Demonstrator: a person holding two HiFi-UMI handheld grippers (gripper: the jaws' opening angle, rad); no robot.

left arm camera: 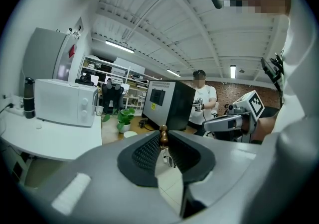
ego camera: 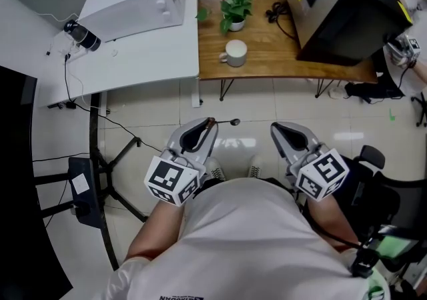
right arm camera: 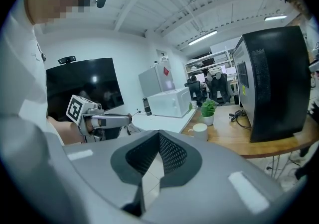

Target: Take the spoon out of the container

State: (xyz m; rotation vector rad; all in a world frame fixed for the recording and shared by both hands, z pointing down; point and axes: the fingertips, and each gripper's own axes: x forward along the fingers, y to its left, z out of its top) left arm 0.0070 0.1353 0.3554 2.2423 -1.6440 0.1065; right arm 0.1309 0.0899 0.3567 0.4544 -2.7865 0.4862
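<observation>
My left gripper (ego camera: 208,125) is held over the tiled floor close to my body, shut on a spoon (ego camera: 225,122). The spoon's brown handle end (left arm camera: 163,136) sticks up between the pads, and its small metal bowl pokes out to the right of the jaws. A white mug (ego camera: 235,53) stands far ahead on the wooden table (ego camera: 267,59), with nothing showing in it. My right gripper (ego camera: 281,129) hangs level beside the left one, shut with nothing between its pads. The right gripper view shows the left gripper (right arm camera: 122,117) holding the spoon out.
A potted plant (ego camera: 235,9) stands behind the mug. A large black box (ego camera: 340,5) fills the table's right end. A white table (ego camera: 133,59) with a microwave (ego camera: 133,2) is at the left. A tripod stand (ego camera: 100,179) and cables are on the floor. A person (left arm camera: 202,99) stands behind.
</observation>
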